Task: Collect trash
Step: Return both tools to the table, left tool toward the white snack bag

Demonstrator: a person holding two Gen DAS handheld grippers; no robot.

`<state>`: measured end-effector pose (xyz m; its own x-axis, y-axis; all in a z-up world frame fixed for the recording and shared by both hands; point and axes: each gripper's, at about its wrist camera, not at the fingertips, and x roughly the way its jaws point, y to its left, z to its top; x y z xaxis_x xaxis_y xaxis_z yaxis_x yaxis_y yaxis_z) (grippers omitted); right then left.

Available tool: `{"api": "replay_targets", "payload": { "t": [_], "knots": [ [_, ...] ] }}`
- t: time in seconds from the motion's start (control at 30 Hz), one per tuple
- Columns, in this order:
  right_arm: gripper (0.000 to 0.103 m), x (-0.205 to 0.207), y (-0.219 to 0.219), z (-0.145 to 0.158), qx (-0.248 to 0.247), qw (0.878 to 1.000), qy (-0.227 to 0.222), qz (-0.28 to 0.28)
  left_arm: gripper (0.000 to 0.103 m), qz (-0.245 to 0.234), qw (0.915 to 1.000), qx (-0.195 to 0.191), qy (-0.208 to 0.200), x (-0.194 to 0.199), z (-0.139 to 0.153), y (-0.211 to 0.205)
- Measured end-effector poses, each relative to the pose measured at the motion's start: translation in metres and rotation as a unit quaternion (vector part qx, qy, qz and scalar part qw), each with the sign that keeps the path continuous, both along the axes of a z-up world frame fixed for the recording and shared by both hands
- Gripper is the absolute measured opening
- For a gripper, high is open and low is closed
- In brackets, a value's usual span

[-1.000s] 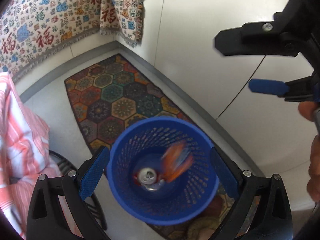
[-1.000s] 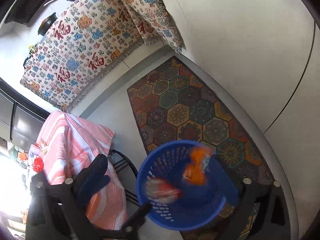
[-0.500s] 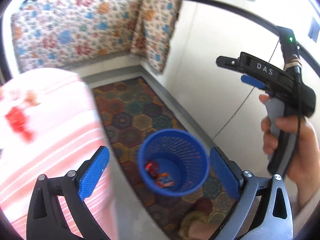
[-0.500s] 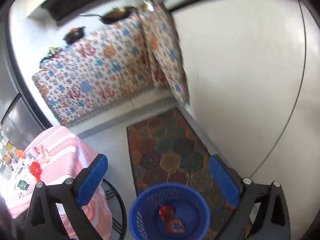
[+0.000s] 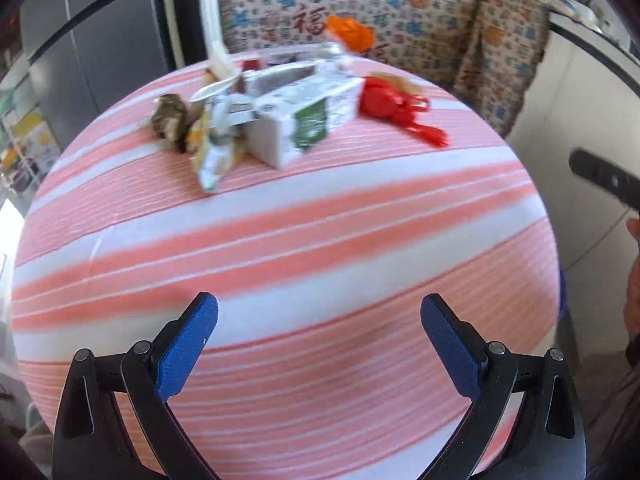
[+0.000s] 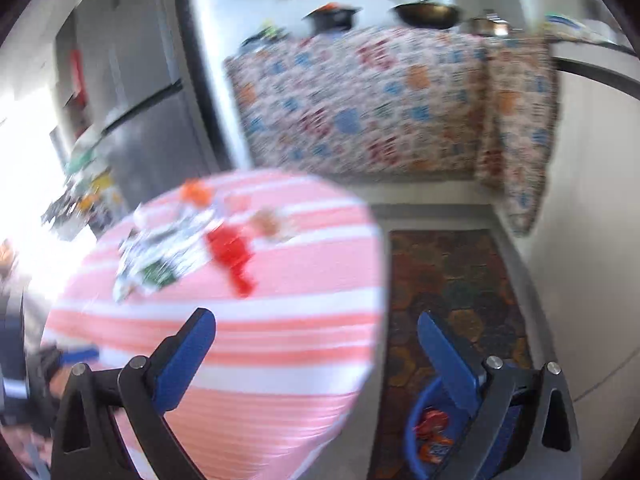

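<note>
Two grippers are hovering with fingers spread wide and nothing between them. Left gripper [image 5: 319, 320] is hanging over the pink-and-white striped tablecloth [image 5: 320, 240] of a round table, facing the trash lying at the far side: a white-and-green carton [image 5: 304, 120] on its side, crumpled wrappers [image 5: 216, 148] touching its left end, a brown lump [image 5: 170, 118] beside those, a red plastic piece [image 5: 396, 106] just right of the carton, and an orange scrap [image 5: 352, 34] behind. Right gripper [image 6: 317, 330] is straddling the table edge; the blue basket [image 6: 416, 424] is standing on the patterned rug [image 6: 452, 280] below, orange-red wrappers [image 6: 434, 430] lying inside. A patterned cloth [image 6: 360, 100] is draping the counter behind. Motion blur is softening the right view.
</note>
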<state>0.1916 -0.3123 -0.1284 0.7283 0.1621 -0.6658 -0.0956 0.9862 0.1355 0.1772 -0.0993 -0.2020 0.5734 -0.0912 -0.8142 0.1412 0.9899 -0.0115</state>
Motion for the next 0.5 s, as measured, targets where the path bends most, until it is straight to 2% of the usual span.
{"api": "replay_targets", "payload": {
  "t": [0.17,0.33,0.5],
  "knots": [
    [0.103,0.008,0.07,-0.034,-0.026,0.996,0.056,0.066,0.101,0.029,0.9996,0.004,0.007,0.023,-0.012,0.046],
    [0.103,0.021,0.091,-0.052,-0.061,0.992,0.088,0.068,0.103,0.031,0.9994,0.013,0.002,0.04,-0.018,0.067],
    [0.103,0.025,0.103,-0.064,-0.065,0.99,0.107,0.07,0.103,0.013,0.9998,0.013,0.002,0.047,-0.018,0.071]
  ]
}}
